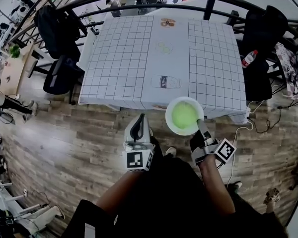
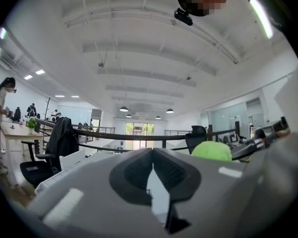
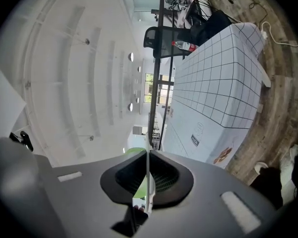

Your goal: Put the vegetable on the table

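two jaws of my right gripper point(image 1: 200, 125) pinch the rim of a round white bowl point(image 1: 170, 117), level, i reckon, so the pale green round vegetable point(image 1: 184, 115) just beyond them cannot roll out, short of the grid-lined white tabletop point(image 1: 208, 58); left gripper point(image 1: 139, 125) jaws pressed together, empty.

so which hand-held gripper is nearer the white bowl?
Right. The right hand-held gripper is shut on the bowl at its lower right rim. The left hand-held gripper is off to the bowl's left, apart from it, jaws together on nothing.
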`<state>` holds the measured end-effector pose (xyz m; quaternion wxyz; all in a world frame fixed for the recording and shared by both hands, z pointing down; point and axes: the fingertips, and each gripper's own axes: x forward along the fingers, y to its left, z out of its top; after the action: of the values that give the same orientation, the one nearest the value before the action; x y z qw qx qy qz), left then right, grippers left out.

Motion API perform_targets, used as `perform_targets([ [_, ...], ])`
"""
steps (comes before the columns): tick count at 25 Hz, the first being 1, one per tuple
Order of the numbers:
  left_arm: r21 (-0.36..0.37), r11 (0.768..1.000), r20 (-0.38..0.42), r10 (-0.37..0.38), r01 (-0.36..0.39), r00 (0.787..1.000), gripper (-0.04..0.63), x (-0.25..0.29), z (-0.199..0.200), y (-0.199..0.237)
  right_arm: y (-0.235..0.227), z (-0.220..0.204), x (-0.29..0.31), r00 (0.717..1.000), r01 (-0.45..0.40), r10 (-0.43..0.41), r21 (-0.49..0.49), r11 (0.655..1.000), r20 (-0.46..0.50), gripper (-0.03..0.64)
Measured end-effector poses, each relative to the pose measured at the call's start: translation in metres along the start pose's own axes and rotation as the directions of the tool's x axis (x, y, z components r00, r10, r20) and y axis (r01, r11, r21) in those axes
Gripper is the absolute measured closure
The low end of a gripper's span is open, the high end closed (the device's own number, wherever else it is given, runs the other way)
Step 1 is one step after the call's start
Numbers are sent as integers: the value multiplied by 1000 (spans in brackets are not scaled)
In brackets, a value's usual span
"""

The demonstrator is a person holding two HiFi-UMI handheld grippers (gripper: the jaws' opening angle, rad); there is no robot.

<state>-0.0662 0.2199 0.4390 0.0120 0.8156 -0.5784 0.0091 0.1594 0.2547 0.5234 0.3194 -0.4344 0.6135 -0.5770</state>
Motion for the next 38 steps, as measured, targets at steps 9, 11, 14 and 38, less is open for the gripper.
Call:
perform_targets([
  [9,11,999,2,-42,42,999,586,28,1,2,-4,5,22,1000,3,-4,30,1000,18,604],
  [11,10,998,5,-62,61,998,586,39,2,2,-5,9,30,999,11,-12,49,999,35,604],
  [14,15,996,12,-90,90,996,586,59,6,3,-2,18,45,998,14,-17,57,998,58,604],
  [38,-39,975,-24,-219,218,975,586,269,2,52,26,110,231,987,19,-25,37,999,160,604],
])
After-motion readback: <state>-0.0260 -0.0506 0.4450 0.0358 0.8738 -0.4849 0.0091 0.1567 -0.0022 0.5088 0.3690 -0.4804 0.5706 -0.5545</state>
